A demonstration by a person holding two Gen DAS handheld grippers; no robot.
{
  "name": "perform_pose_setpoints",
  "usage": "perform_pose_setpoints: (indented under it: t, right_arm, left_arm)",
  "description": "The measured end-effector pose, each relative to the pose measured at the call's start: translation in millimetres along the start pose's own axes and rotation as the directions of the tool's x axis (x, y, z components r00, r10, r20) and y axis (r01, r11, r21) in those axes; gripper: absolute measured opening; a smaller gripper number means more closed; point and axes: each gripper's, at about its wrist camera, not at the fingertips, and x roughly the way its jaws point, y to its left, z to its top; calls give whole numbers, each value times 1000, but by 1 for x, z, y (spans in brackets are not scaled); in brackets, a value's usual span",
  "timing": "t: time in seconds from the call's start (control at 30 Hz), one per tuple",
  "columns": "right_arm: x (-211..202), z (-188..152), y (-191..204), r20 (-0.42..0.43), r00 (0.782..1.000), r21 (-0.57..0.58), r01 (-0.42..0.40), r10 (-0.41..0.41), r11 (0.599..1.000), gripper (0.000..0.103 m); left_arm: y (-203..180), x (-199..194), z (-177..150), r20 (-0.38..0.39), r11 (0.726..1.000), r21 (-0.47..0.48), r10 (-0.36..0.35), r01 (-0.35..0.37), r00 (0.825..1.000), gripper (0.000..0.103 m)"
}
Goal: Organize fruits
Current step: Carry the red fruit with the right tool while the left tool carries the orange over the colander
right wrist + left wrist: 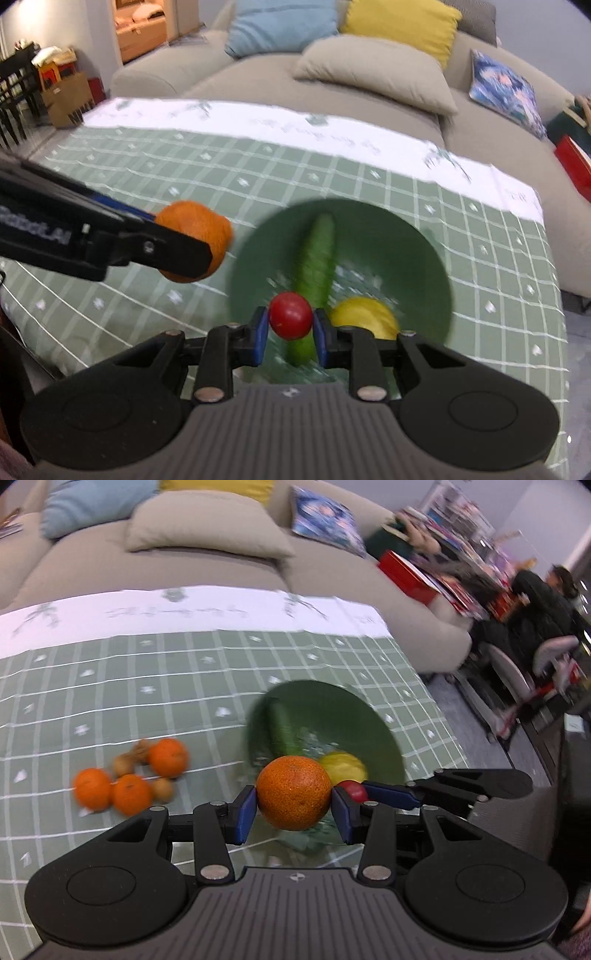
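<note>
The left tongs [294, 808] are clamped on an orange [294, 792], one blue pad against each flank of it. The right tongs [290, 329] are closed narrow on a small red fruit [290, 315], likewise held across its middle. Both loads hang in the air near a green bowl [428, 258] that sits on the checked worktop [147, 177]. In the bowl lie a cucumber [316, 266] and a yellow fruit [364, 317]. In the right wrist view the orange hangs just left of the bowl's rim, not over it, while the red fruit shows in front of the bowl's near part.

The step in hand seems to be carrying both fruits to the bowl and letting them go there. To do it well, bring each load fully inside the rim before opening, and lower it close to the bottom so that it settles rather than drops; round fruit will roll or bounce out. Aim the orange at the bare left side of the bowl, clear of the cucumber. The two tongs sit close together, so release one, draw it back, then release the other.

Three more oranges [129, 794] and some small brown fruits [162, 789] lie in a cluster on the worktop to the left of the bowl, yet to be gathered.
</note>
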Motion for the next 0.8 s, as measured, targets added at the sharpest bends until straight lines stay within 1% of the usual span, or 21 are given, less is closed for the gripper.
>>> perform_pose_setpoints:
  t: [0.13,0.2,0.3,0.43,0.57,0.67,0.8]
  right_arm:
    - [8,-5,-24,-83,997,18,4,-2,1000,22]
    - [12,-7,-32,-115,993,26,0,3,1000,22]
    - [18,-12,-39,-153,988,33,-9,14,999,22]
    - [25,-14,-43,-186,982,35,-24,30,999,22]
    - [37,-13,-41,-222,974,10,-47,48,999,22]
    - [47,-10,-41,-246,968,-4,-58,56,998,22]
    - [58,-9,-43,-266,961,-1,-75,72,997,22]
  left_arm:
    - [-17,24,10,-72,999,0,-34,34,997,49]
    - [-24,35,13,-117,999,13,-34,36,993,49]
    - [-35,48,15,-164,998,58,6,3,986,49]
    - [-38,66,17,-214,997,72,33,-18,976,49]
    - [-40,80,15,-250,993,103,80,-56,965,49]
    - [-38,91,16,-282,993,98,93,-67,955,49]
    - [-37,100,15,-309,989,121,114,-80,944,49]
